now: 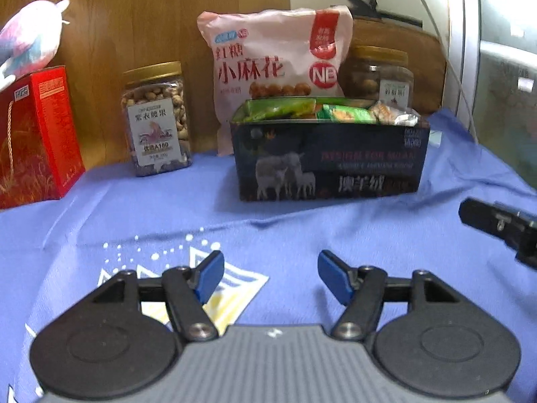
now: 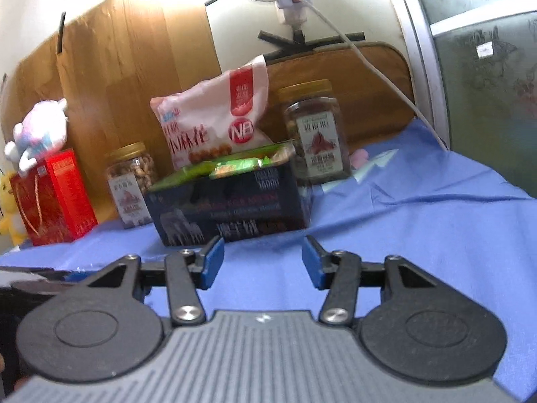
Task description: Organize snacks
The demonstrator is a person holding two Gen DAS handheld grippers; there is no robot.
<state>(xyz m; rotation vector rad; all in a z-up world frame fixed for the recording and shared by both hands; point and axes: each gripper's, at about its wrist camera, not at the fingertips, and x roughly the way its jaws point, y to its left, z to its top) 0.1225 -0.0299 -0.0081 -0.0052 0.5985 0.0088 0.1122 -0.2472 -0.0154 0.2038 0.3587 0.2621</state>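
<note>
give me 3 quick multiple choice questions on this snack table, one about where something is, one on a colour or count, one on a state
1. Where is the pink snack bag?
A. behind the dark box
B. on the red box
C. lying flat on the cloth

2. How many gold-lidded jars are there?
A. one
B. two
C. four

3. How is the left claw?
A. shut on a jar
B. shut, empty
C. open, empty

Answers:
1 A, it stands up behind the dark box.
2 B, the nut jar and the right jar.
3 C, its fingers are apart over the blue cloth.
</note>
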